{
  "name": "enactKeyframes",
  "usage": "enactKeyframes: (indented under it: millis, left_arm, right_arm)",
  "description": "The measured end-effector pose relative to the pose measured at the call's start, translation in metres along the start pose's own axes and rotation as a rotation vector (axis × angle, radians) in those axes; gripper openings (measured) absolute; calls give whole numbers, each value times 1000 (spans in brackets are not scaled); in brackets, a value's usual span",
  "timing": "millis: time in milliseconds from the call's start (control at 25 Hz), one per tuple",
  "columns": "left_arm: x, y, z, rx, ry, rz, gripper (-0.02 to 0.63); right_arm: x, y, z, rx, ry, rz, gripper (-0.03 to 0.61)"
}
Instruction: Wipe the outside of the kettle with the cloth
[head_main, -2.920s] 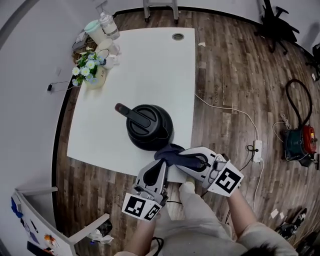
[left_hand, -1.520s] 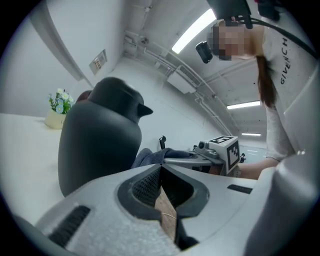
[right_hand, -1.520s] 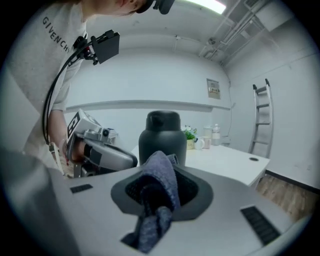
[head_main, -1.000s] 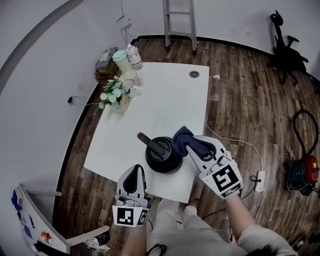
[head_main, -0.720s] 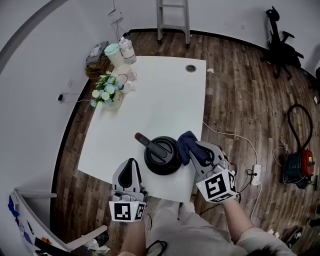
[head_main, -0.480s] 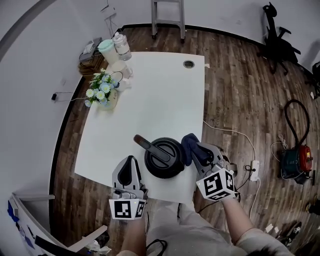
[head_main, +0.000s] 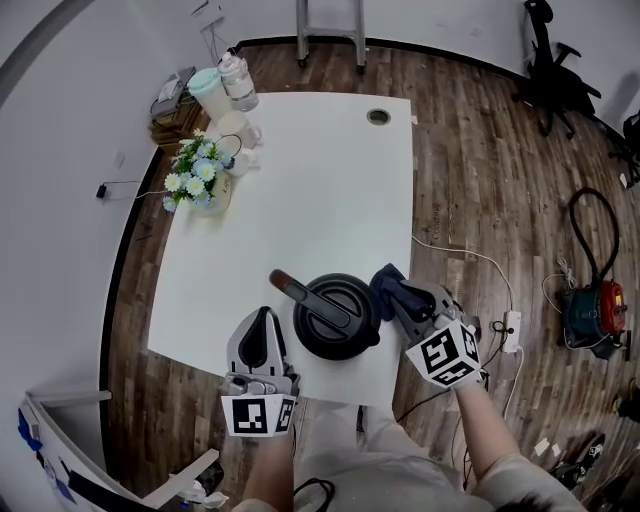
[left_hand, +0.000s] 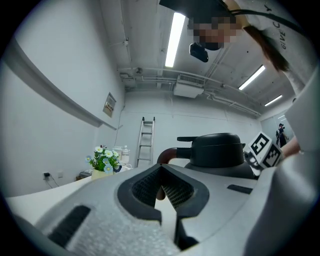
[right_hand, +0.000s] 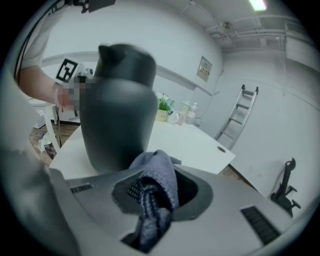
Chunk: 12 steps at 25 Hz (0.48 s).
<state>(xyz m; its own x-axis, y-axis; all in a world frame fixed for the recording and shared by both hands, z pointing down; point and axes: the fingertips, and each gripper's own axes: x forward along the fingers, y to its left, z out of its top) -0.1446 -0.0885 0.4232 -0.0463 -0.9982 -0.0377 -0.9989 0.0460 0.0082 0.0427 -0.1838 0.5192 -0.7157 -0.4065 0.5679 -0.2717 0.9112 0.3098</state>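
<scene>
A black kettle (head_main: 336, 317) with a brown-tipped handle stands near the front edge of the white table (head_main: 300, 170). My right gripper (head_main: 398, 296) is shut on a dark blue cloth (head_main: 391, 284) just right of the kettle's side. In the right gripper view the cloth (right_hand: 155, 187) bunches between the jaws, with the kettle (right_hand: 120, 112) close ahead on the left. My left gripper (head_main: 262, 335) sits left of the kettle, shut and holding nothing. From the left gripper view the kettle (left_hand: 220, 150) rises beyond the closed jaws.
A vase of flowers (head_main: 198, 178), a cup and bottles (head_main: 228, 75) stand at the table's far left corner. A ladder (head_main: 328, 28) leans at the back wall. Cables and a red machine (head_main: 595, 312) lie on the wooden floor at the right.
My right gripper has carried the cloth from the kettle's front round to its right side. The left gripper let go of the cloth area and drew back to the kettle's left.
</scene>
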Motion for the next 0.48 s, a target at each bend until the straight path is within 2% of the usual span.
enactKeyframes:
  millis: [120, 200, 320, 400, 480]
  left_arm:
    - [10, -1, 9, 24, -18, 3, 8]
    - [14, -3, 14, 28, -32, -4, 8]
    - [19, -6, 23, 37, -52, -16, 8]
    - [21, -6, 26, 36, -59, -13, 8]
    - [22, -7, 26, 30, -62, -4, 8]
  right_arm:
    - [-31, -36, 69, -127, -164, -20, 67]
    - [-50, -41, 122, -277, -263, 47, 67]
    - [-61, -22, 182, -473, -324, 298, 67]
    - [-53, -6, 204, -580, -282, 477, 67]
    - [-35, 6, 211, -682, -195, 608, 67]
